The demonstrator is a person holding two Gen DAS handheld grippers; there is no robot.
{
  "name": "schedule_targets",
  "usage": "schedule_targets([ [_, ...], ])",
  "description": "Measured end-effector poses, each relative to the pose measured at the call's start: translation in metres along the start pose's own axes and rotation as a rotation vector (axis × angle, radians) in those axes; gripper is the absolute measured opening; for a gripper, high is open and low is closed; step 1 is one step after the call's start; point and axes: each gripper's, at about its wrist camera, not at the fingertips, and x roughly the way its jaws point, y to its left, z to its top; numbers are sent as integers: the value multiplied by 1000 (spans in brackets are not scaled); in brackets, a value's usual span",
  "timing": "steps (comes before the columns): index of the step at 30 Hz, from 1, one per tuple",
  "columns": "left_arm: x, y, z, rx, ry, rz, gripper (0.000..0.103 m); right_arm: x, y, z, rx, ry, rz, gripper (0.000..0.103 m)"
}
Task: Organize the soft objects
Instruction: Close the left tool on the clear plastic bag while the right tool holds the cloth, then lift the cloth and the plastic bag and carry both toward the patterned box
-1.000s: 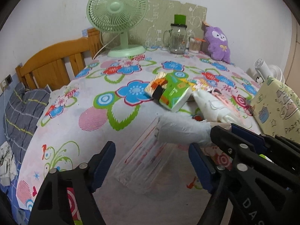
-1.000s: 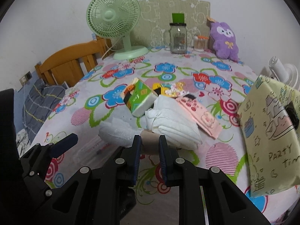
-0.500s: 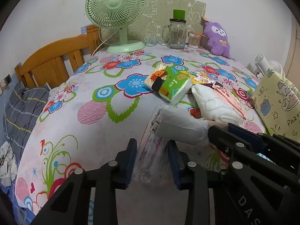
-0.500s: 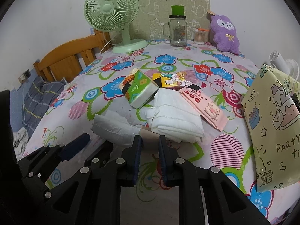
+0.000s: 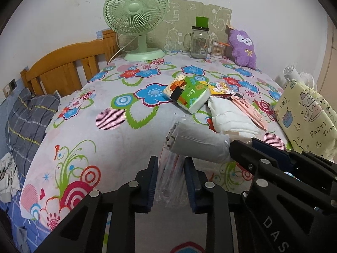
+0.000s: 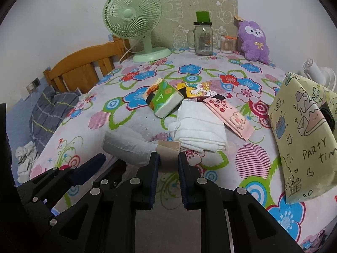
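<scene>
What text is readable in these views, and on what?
"PARTY tim": yellow gift bag, cut off at the frame edge.
"DAS": right tool's arm, seen from the left wrist, cut off.
Green tissue pack, jar label, pink packet: print too small to read.

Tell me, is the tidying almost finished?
Not nearly. Nothing looks put away yet. In hand: the left gripper pinches a clear plastic bag, and the right gripper holds a grey-white roll by its tan end. Still loose on the bed: the folded white cloth, the green tissue pack and the pink pouch.
</scene>
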Motion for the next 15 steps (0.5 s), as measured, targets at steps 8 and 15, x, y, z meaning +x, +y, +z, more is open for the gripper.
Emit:
schedule_targets([
  [8,-16,-6,1,0,-33,-7,23,-18,-2,0,2,-28,-3,22],
  [15,-31,-13,8,4,-69,-23,22,-36,-8,6,11,-62,-19,22],
])
